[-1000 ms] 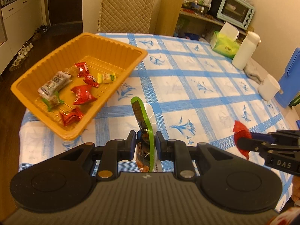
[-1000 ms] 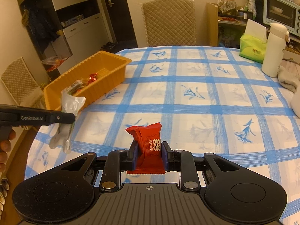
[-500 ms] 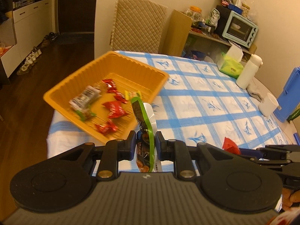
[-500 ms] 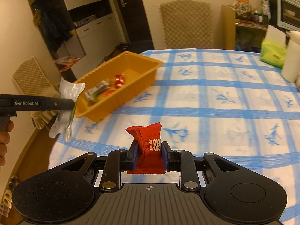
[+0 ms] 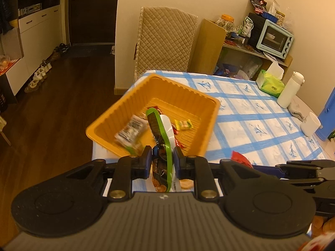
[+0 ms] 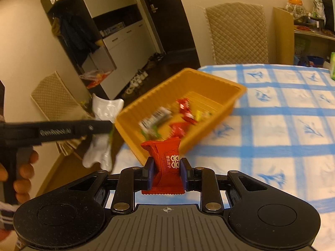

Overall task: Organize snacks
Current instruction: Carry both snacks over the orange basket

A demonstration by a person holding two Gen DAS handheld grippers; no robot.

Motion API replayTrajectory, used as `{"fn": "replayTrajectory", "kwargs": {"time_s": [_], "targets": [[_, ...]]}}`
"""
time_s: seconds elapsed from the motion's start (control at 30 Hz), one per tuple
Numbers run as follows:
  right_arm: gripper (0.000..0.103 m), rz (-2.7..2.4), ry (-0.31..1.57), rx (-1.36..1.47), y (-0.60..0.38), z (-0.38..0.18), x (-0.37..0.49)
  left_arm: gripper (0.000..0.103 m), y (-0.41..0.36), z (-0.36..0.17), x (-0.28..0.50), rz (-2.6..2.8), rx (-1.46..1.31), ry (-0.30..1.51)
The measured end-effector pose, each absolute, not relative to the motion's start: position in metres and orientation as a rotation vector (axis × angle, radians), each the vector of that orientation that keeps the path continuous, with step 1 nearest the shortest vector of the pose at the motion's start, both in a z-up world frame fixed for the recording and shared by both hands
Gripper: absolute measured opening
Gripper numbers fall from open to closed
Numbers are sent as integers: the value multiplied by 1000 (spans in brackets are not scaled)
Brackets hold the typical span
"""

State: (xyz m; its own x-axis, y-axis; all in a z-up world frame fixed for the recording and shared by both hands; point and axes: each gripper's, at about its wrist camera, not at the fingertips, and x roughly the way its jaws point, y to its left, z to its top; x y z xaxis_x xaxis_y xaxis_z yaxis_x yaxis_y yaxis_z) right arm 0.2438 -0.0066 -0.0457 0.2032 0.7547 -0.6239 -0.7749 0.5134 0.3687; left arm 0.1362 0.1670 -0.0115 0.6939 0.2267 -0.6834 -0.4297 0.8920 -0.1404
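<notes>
An orange tray (image 5: 117, 113) (image 6: 209, 81) with several wrapped snacks stands at the table's left edge. My left gripper (image 5: 162, 156) is shut on a green-edged snack packet (image 5: 162, 133) and holds it in the air just in front of the tray; it also shows in the right wrist view (image 6: 108, 125), with the packet (image 6: 100, 146) hanging from it. My right gripper (image 6: 166, 167) is shut on a red snack packet (image 6: 167, 159), in the air near the tray's near corner. The red packet also shows in the left wrist view (image 5: 240, 159).
The table has a blue-checked cloth (image 5: 261, 113) (image 6: 282, 125). At its far right stand a green tissue box (image 5: 270, 85), a white bottle (image 5: 290, 92) and a white cup (image 5: 309, 123). A quilted chair (image 5: 165, 41) stands behind the table.
Both grippers have moved left toward the orange tray, each still holding its packet. The tray now fills the middle of both views.
</notes>
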Motion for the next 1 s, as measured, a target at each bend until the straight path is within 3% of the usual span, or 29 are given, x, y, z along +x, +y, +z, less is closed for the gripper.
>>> {"fn": "replayTrajectory", "kwargs": {"time_s": [0.37,1.0], "targets": [[26,953,850,67,57,-42,263,19,219,-12,174,289,-236,727],[26,778,888,109,82,-54,309,19,247,-54,253,172,-180,849]]}}
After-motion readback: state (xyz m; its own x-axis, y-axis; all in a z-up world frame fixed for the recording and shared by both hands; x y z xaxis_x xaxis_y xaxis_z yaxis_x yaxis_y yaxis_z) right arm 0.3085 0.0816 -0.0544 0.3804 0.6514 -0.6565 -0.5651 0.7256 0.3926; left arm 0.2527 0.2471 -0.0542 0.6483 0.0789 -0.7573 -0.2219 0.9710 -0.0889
